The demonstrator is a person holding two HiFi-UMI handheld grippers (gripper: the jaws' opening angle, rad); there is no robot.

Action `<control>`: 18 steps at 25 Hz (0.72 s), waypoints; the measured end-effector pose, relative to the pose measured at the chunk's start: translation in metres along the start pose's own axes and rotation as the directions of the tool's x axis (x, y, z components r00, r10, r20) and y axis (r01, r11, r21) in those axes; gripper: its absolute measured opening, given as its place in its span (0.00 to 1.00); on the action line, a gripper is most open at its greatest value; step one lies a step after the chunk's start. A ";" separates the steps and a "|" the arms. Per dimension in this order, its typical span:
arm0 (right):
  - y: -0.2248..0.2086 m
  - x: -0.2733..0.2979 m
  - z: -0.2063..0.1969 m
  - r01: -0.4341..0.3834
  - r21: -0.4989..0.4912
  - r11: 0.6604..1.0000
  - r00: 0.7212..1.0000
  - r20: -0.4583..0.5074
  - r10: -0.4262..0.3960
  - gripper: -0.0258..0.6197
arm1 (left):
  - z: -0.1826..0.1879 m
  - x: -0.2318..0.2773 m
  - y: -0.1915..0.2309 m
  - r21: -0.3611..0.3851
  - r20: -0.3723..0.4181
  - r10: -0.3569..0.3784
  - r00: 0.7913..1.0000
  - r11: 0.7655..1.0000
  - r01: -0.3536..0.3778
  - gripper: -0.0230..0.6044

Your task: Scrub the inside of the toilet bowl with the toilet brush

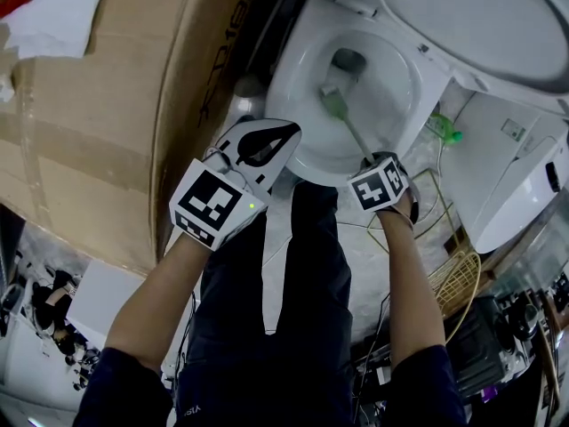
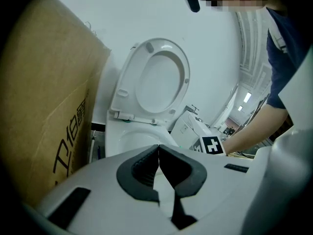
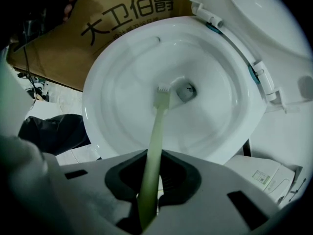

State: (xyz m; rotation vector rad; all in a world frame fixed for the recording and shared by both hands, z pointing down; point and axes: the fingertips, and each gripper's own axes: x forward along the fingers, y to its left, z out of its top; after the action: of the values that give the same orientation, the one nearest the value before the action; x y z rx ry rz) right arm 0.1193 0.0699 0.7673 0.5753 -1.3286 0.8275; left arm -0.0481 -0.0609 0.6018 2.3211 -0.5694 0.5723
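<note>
The white toilet bowl (image 1: 302, 69) stands open, its seat and lid (image 1: 480, 16) raised. A pale green toilet brush (image 1: 334, 104) reaches into the bowl, and in the right gripper view its head (image 3: 163, 93) rests on the bowl wall (image 3: 122, 82) just left of the drain (image 3: 186, 91). My right gripper (image 1: 370, 161) hangs over the bowl's front rim, shut on the brush handle (image 3: 152, 146). My left gripper (image 1: 283, 133) hovers by the front left rim, its jaws closed on nothing (image 2: 158, 150).
A big cardboard box (image 1: 116, 87) stands close on the toilet's left. A white appliance (image 1: 524, 185), a green object (image 1: 444, 130), a wire basket (image 1: 458, 278) and cables crowd the floor to the right. My dark trousers (image 1: 284, 310) are right before the bowl.
</note>
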 end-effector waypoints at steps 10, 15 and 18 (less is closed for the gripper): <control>-0.012 -0.015 0.038 0.028 -0.010 1.000 0.997 0.073 -0.027 0.11 | 0.004 -0.008 0.003 -0.009 0.015 0.008 1.000 1.000 -0.008 0.09; -0.032 -0.021 0.053 0.058 -0.027 0.998 0.994 0.093 -0.055 0.11 | 0.008 -0.005 0.005 -0.006 0.018 0.013 1.000 1.000 -0.013 0.09; -0.048 -0.025 0.061 0.074 -0.025 0.997 0.991 0.111 -0.071 0.11 | 0.010 0.000 0.004 -0.005 0.013 0.012 1.000 1.000 -0.012 0.09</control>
State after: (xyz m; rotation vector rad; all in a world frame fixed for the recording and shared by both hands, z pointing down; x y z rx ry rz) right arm 0.1199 -0.0110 0.7575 0.6500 -1.4101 0.7244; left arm -0.0477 -0.0702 0.5966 2.3201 -0.5911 0.5613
